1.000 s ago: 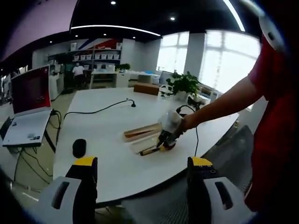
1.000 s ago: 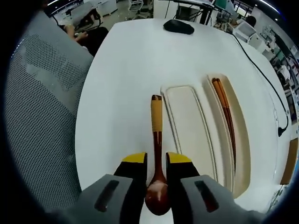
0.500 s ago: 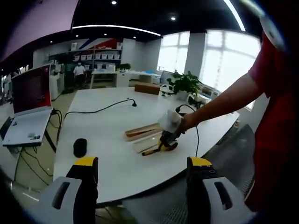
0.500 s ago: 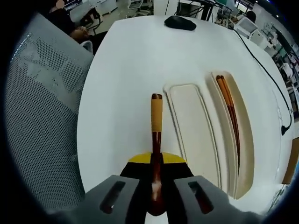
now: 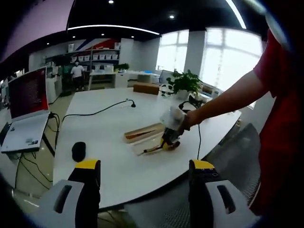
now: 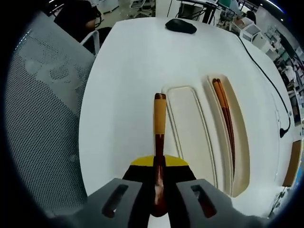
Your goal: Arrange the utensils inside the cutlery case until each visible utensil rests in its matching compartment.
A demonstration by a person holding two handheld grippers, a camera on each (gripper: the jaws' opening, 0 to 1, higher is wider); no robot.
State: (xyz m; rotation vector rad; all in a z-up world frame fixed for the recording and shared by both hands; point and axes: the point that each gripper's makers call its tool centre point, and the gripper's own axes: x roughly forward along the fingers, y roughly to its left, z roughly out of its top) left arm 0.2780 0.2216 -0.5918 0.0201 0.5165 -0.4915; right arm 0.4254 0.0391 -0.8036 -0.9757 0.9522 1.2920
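R gripper (image 6: 159,164) clamped on the spoon (image 6: 159,128) just beside the cutlery case (image 6: 190,133), L gripper (image 5: 142,166) agape & well back (chopsticks (image 6: 224,118) already in far slot); risk: thin handle twists, lands on rim.

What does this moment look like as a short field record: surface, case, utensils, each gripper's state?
surface: white round-edged table
case: cream two-compartment cutlery case lying open on the table
chopsticks: brown wooden chopsticks in the narrower far compartment
wide compartment: nothing in it
spoon: dark brown wooden spoon with yellow-wrapped handle, beside the case, not in it
right gripper: shut on the spoon near its bowl end, handle pointing away
left gripper: open, holding nothing, held back from the table edge
other items: black computer mouse, black cable, grey mesh chair
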